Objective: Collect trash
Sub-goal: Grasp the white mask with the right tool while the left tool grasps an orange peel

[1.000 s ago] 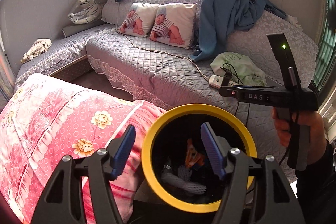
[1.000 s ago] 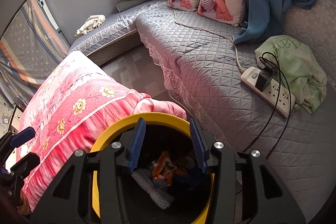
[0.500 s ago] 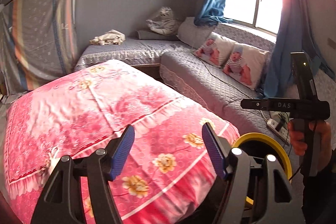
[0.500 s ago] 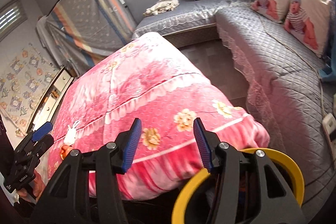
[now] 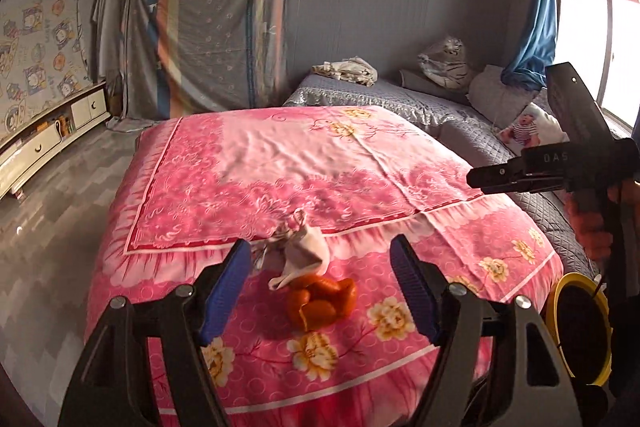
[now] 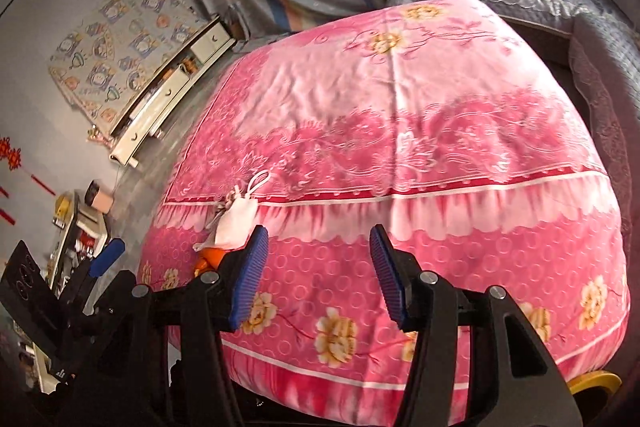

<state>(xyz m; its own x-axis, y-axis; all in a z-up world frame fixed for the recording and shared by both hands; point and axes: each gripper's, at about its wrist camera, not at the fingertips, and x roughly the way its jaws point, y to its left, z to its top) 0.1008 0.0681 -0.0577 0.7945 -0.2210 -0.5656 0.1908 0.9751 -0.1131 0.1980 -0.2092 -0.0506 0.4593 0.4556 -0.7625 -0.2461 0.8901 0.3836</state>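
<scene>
So the left tool (image 5: 320, 291) was hanging over the near edge of the pink flowered quilt (image 5: 304, 163), jaws well apart and just been opening wider, nothing pinched between them. Framed right in that gap, lower middle of the left wrist view, sat the trash: a bit of orange peel (image 5: 322, 301) lying on the quilt, with a crumpled white face mask (image 5: 306, 251) touching its upper side, straps trailing off toward the left.

The right tool (image 6: 316, 267) was also apart with nothing in it, jaws lately spreading a little, only quilt showing between the blue pads. From that camera the mask (image 6: 236, 227) was at left of centre, and just a sliver of the peel (image 6: 212, 257) peeked out beside the left pad.

The yellow-rimmed bin (image 5: 582, 327) was down at the lower right of the left view, off the quilt's corner, below the hand (image 5: 590, 227) gripping the right tool's handle. Grey quilted sofa (image 5: 400, 99) ran along the upper right.
</scene>
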